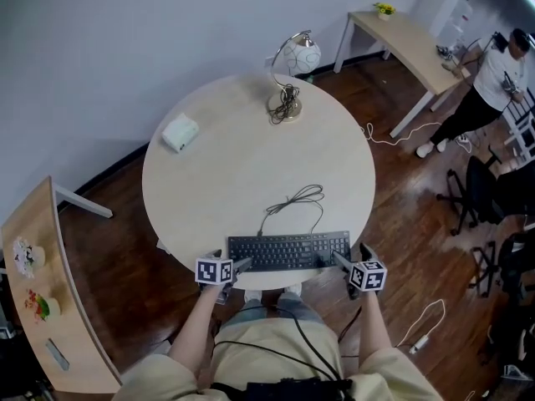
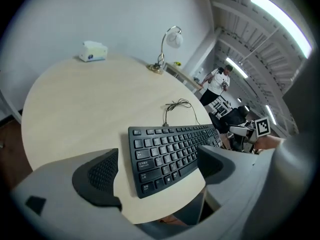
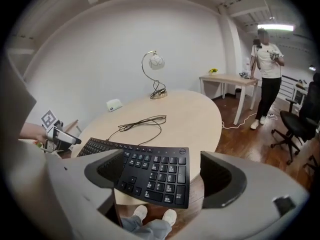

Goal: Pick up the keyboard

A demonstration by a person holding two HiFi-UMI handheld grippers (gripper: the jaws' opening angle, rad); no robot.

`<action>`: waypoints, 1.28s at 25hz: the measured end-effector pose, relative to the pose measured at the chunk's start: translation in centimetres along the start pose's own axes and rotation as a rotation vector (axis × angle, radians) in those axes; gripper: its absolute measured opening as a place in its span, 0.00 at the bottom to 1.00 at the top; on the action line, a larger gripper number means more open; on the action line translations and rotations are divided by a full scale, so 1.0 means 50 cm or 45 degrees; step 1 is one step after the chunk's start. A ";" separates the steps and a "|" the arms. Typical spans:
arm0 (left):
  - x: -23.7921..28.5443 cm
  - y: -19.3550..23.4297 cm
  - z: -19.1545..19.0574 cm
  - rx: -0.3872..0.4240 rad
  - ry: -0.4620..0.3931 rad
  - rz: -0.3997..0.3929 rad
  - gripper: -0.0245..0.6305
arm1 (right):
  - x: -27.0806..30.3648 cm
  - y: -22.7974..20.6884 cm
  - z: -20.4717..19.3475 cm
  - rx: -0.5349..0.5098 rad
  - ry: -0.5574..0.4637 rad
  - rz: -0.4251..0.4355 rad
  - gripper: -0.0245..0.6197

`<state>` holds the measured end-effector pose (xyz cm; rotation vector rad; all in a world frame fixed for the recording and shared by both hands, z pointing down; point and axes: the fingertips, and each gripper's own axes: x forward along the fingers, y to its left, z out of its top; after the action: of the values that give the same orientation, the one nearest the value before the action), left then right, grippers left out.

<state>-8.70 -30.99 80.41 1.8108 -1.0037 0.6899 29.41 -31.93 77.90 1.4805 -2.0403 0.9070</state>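
Observation:
A black keyboard (image 1: 288, 251) lies along the near edge of the round pale table (image 1: 251, 157), its cable (image 1: 294, 200) curling toward the middle. My left gripper (image 1: 242, 265) is at the keyboard's left end and my right gripper (image 1: 339, 261) at its right end. In the left gripper view the left gripper (image 2: 157, 170) stands open, the keyboard (image 2: 170, 151) lying between its pads without touching them. The right gripper (image 3: 162, 176) also stands open, with the keyboard's (image 3: 150, 173) right end, which juts past the table edge, between its jaws and not pressed.
A globe desk lamp (image 1: 292, 69) and a white box (image 1: 180, 132) stand at the table's far side. A curved shelf (image 1: 42, 291) is at the left. A desk (image 1: 410, 44), a standing person (image 1: 485, 90) and office chairs (image 1: 472, 190) are at the right.

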 end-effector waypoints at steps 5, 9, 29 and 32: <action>0.042 -0.001 -0.008 -0.070 0.093 0.022 0.78 | 0.065 -0.029 -0.026 0.022 0.131 0.165 0.80; 0.070 0.009 -0.014 -0.128 0.132 0.047 0.78 | 0.104 -0.035 -0.045 0.046 0.212 0.259 0.80; 0.084 0.008 -0.004 -0.144 0.187 0.049 0.74 | 0.103 -0.008 -0.032 0.259 0.192 0.476 0.78; 0.076 0.010 0.008 -0.127 0.149 0.056 0.62 | 0.090 -0.017 -0.017 0.301 0.105 0.441 0.78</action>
<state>-7.15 -32.78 83.47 1.6473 -0.9856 0.7508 28.78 -34.40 81.80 1.1930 -2.2284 1.3637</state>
